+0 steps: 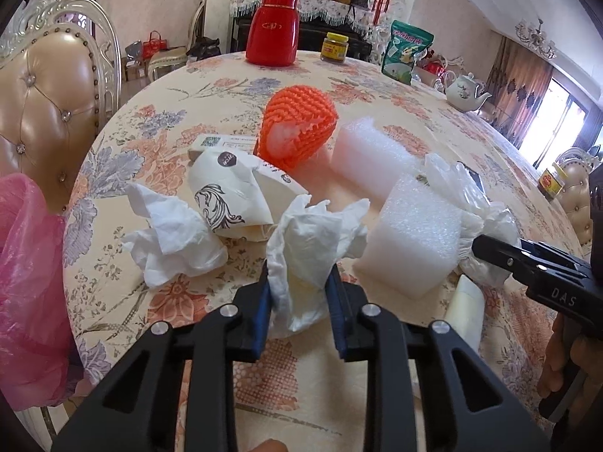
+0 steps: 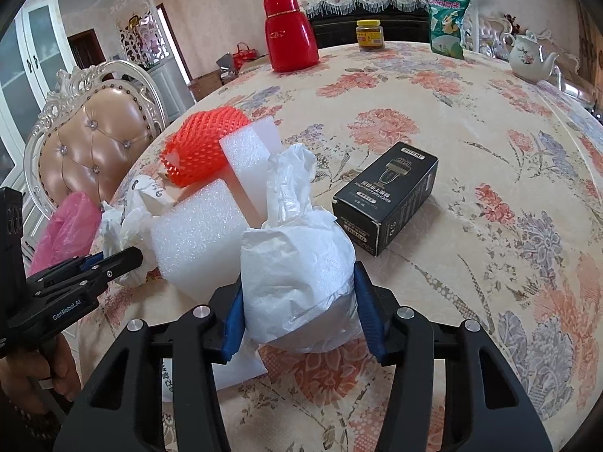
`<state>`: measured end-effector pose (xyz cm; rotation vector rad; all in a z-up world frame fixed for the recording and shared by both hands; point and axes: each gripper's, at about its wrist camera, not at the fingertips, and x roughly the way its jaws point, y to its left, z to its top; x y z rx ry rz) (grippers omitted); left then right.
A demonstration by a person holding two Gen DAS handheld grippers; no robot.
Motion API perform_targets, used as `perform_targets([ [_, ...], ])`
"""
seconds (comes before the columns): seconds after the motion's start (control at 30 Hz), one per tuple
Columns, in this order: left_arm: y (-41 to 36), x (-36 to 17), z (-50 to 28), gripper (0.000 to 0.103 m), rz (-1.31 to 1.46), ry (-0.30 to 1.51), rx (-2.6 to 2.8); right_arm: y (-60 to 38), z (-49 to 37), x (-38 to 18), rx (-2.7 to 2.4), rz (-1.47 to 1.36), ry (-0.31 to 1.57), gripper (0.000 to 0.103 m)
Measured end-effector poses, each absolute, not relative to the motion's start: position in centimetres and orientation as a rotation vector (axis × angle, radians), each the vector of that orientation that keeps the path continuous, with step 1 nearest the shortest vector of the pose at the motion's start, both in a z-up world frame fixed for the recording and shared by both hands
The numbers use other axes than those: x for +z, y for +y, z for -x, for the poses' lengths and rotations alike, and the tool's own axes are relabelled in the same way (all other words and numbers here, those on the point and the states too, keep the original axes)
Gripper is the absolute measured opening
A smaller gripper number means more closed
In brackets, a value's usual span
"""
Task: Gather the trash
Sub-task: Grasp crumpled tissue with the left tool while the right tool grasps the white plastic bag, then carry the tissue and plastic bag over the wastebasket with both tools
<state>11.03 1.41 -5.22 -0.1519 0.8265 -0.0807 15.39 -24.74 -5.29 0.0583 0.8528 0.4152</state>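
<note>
Meanwhile, on the floral tablecloth [image 2: 433, 113], both jaws stand clamped, left on crumpled tissue [image 1: 301, 248], right on a paper wad [image 2: 301, 282].

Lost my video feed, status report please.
Left gripper shut on crumpled tissue. Right gripper shut on white paper bundle. Foam block between them.

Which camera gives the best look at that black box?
The right wrist view: the black box lies whole on the floral tablecloth, its print facing the camera. The left wrist view shows only a dark sliver behind crumpled white plastic.
</note>
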Motion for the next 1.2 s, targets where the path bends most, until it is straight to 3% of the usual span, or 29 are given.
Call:
perform_targets([
  [1.2,7.8,2.7,-4.8,0.026,0.193,0.586,-0.005,-19.4,-11.0,2.0,0.414,0.055,0.652,0.049],
])
